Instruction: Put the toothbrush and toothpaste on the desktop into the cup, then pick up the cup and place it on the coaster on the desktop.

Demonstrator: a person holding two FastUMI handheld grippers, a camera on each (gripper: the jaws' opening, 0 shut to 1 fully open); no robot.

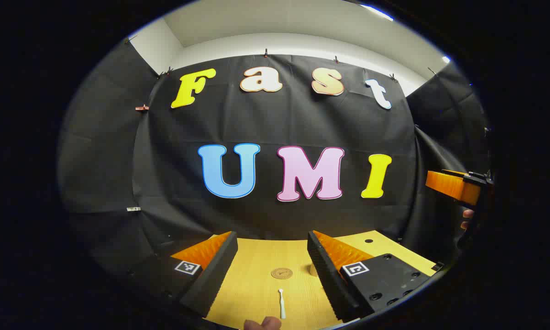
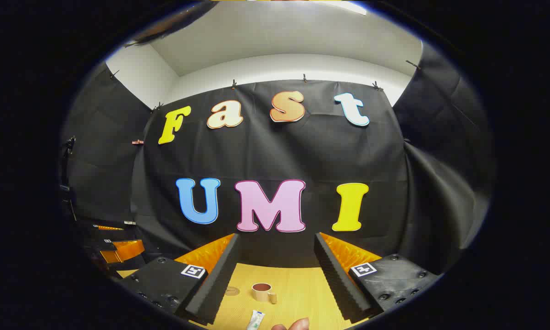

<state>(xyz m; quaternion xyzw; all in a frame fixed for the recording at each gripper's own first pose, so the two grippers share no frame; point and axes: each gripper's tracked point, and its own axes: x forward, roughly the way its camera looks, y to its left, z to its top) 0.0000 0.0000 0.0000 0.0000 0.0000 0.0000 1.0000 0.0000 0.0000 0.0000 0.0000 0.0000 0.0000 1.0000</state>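
In the left gripper view a white toothbrush lies lengthwise on the wooden desktop, with a round brown coaster just beyond it. My left gripper hangs open above both, nothing between its fingers. A pale cup edge peeks out beside the right finger. In the right gripper view a beige cup with a handle stands upright on the desktop, the coaster to its left and a white toothpaste tube near the bottom edge. My right gripper is open over them.
The other gripper and fingers of the hand holding it show at the far right of the left gripper view. The other gripper sits at the far left of the right gripper view. A fingertip shows at the bottom. Black cloth walls the desk.
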